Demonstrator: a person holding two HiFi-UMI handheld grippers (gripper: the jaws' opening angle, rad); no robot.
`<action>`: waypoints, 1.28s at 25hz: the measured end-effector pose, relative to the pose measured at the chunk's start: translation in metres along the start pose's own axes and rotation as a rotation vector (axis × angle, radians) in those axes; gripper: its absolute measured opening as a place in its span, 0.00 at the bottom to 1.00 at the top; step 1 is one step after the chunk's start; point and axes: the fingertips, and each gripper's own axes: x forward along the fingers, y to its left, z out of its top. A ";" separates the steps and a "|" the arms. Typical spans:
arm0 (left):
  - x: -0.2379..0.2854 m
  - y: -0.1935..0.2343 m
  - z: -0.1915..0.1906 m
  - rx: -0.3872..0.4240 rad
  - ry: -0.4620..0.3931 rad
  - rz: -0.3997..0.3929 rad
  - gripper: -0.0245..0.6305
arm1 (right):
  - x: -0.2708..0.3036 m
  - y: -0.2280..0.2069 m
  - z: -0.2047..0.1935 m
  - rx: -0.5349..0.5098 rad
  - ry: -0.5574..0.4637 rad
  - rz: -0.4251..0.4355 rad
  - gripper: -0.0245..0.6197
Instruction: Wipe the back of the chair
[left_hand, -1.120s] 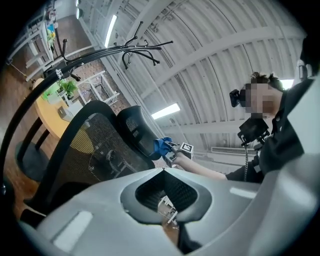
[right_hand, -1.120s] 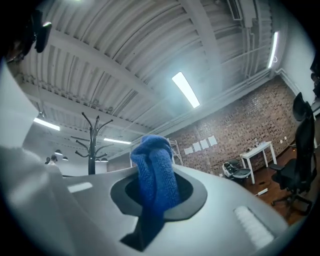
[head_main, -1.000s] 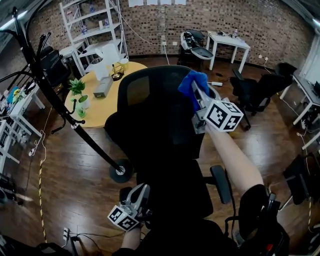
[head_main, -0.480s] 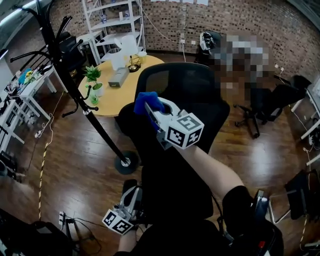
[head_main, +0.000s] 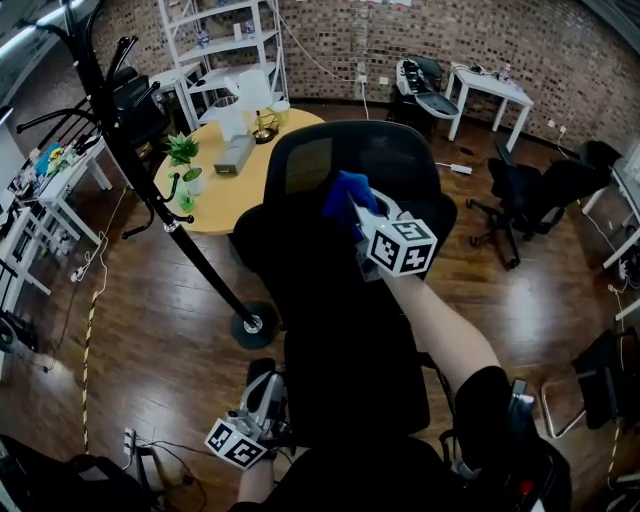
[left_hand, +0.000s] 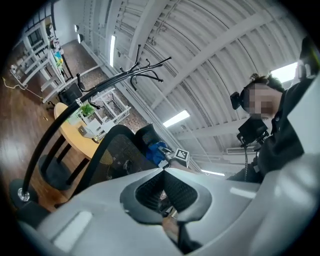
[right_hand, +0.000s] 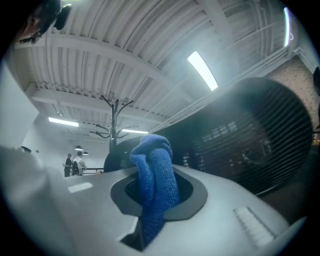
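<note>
While right tongs (right_hand: 150, 200) pinch blue cloth (right_hand: 152, 160), left tongs (left_hand: 163, 175) — closed.

Right tool (head_main: 353, 206) has swept the cloth (head_main: 344, 192) rightward across the chair back (head_main: 318, 275)

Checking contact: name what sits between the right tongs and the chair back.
The blue cloth, clamped in the right tongs; the right gripper view shows it.

A dark wooden plank floor (head_main: 150, 340) carries a black mesh office chair (head_main: 335, 300), a black coat stand (head_main: 176, 226) on a round base, a white metal shelf unit (head_main: 215, 40) and a round yellow wooden table (head_main: 215, 203). On the table stand a small green potted plant (head_main: 185, 153) and a grey box (head_main: 236, 155).
</note>
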 end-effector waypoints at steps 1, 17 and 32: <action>0.006 -0.001 -0.002 -0.002 0.015 -0.014 0.02 | -0.013 -0.021 0.004 0.003 -0.007 -0.037 0.10; 0.041 -0.017 -0.031 -0.036 0.101 -0.110 0.02 | -0.084 -0.051 -0.030 -0.013 0.066 -0.087 0.10; -0.071 0.018 0.017 0.026 -0.055 0.179 0.02 | 0.090 0.176 -0.143 0.065 0.215 0.383 0.10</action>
